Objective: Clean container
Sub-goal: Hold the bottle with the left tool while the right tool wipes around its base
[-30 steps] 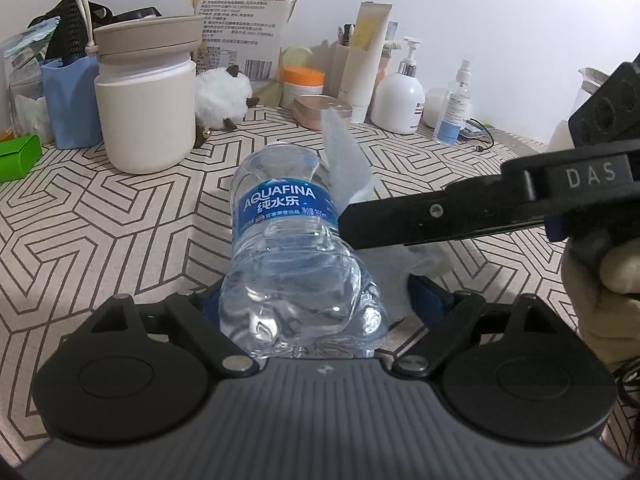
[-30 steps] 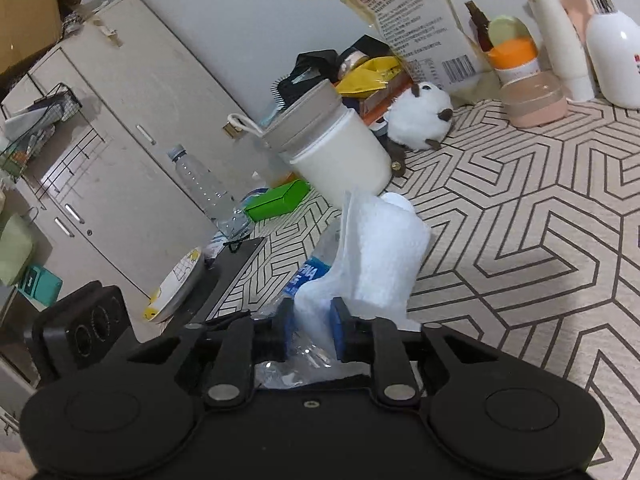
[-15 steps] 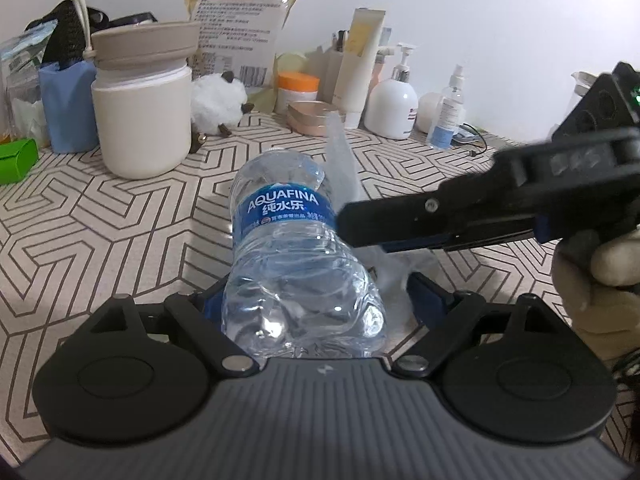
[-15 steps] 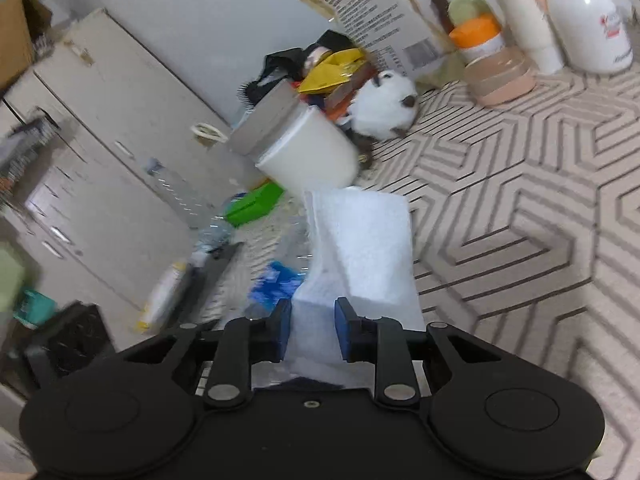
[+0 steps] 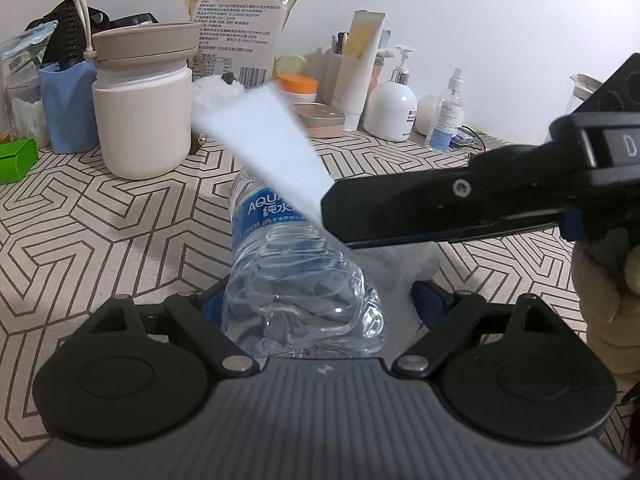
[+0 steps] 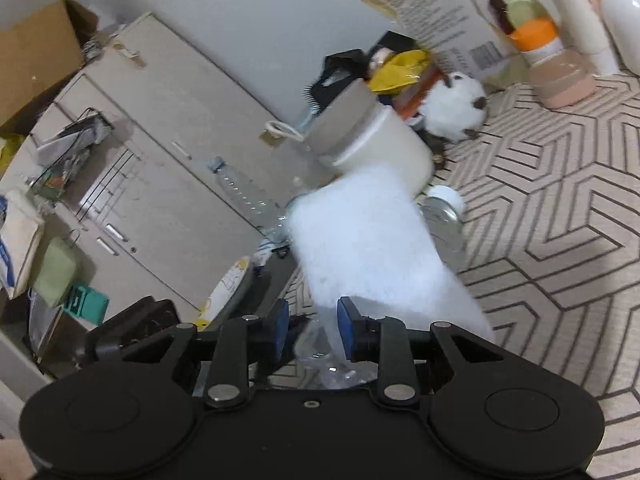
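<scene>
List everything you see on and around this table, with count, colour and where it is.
water bottle: 1, clear, blue label, lying between the left claw's fingers
wipe: 1, white, over the bottle
lidded jar: 1, cream, back left
food pouch: 1, tan, against the wall
pump bottle: 1, white, back right
spray bottle: 1, clear, beside the pump bottle
green box: 1, far left edge
cabinet: 1, beige, beyond the table
left claw: black, around the bottle
right claw: black, holding the wipe
</scene>
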Motion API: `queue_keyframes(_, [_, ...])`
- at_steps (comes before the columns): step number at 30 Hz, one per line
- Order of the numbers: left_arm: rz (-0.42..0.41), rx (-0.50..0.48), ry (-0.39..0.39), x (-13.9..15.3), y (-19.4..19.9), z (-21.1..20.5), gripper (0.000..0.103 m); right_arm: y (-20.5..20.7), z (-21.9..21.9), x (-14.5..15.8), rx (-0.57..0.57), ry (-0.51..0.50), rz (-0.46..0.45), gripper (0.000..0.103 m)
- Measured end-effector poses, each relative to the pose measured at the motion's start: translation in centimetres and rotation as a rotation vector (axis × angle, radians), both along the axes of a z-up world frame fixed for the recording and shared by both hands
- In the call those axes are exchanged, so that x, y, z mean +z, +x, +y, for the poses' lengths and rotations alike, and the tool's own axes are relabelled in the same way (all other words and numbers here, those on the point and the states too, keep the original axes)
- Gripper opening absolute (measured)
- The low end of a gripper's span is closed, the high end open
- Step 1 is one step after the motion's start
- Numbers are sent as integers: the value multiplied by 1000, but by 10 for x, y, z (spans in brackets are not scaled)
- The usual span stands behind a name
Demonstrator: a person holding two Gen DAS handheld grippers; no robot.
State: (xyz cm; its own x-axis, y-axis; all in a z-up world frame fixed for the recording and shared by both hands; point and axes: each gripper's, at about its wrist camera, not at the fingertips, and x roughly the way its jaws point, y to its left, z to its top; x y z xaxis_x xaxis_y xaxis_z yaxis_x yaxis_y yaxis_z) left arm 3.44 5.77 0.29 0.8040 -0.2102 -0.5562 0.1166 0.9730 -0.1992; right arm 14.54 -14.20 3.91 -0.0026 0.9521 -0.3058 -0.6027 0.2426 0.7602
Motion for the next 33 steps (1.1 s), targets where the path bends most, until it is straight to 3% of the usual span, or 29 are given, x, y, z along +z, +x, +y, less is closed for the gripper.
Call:
queue_keyframes(3, [-5,-6,2,0,-1,0,88,2,2,1,-9,-14,-23,31])
queue_keyframes(7, [-16,-14,-2,1,-2,0,88,12,9,5,-42,-60,-69,22])
queue_keyframes(10, [-18,-16,-3,2,-3,-1,88,20,11,3,-52,-56,-60,22])
queue_keyframes(12, [-16,-19,-4,1,-3,-1,88,21,6,1,-63,-40,-37,26])
queue_keyframes(17, [-12,-24,-3,2,-2,-1,88,19,-24,5,-144,-27,-17,58])
queue_keyframes(19, [-10,-27,0,2,-2,-2,88,20,-32,1,-171,-49,-5,59])
queue_keyframes(23, [-12,-33,-3,2,-3,-1,88,32,-32,-24,-188,-90,146,59])
queue_keyframes(27, [-10,-43,1,1,-2,-2,88,33,-21,-39,-147,-87,220,60])
queue_keyframes(31, [1,-33,-7,1,-1,-1,88,23,-18,-29,-134,-87,130,60])
queue_keyframes(33, [2,-33,-9,1,-1,-1,88,21,-20,-23,-131,-63,98,54])
